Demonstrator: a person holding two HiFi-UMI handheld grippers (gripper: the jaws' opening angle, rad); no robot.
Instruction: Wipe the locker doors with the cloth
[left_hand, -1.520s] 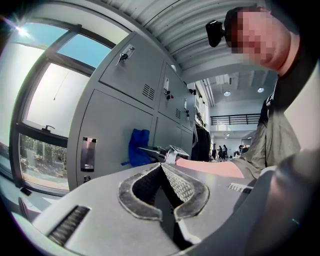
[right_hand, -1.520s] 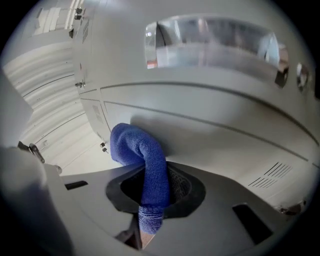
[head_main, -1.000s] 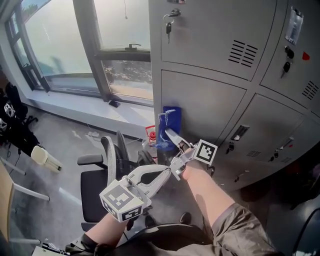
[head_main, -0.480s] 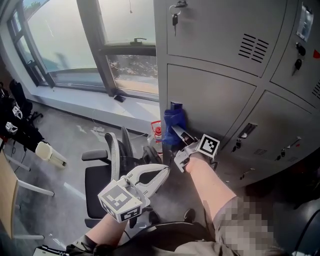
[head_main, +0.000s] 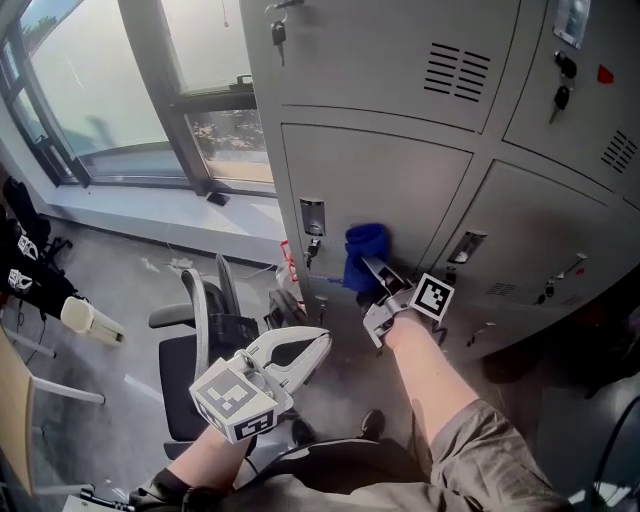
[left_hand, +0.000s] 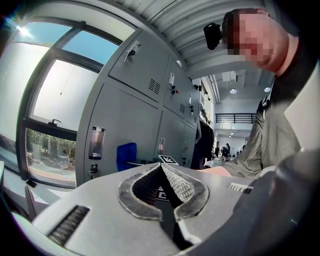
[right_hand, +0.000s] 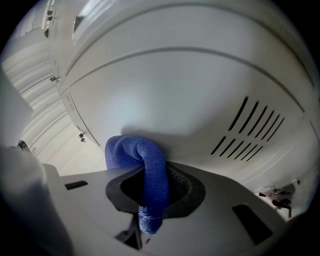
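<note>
We note the right gripper (head_main: 374, 272), jaws clamping the cloth (head_main: 363, 250), slid rightward across the locker door (head_main: 400, 185); left gripper (head_main: 318, 344) jaws closed, empty.

The left gripper (left_hand: 162, 175) had its fingers (left_hand: 186, 188) pressed together with nothing between them. Beyond them, a blue cloth (left_hand: 126, 156) sat against the grey locker doors (left_hand: 130, 117), with a window (left_hand: 50, 100) at the left.

The head view looks steeply down at the lockers (head_main: 380, 190), the right gripper view sits close against them, and all 3 views share the cloth (head_main: 365, 250).
</note>
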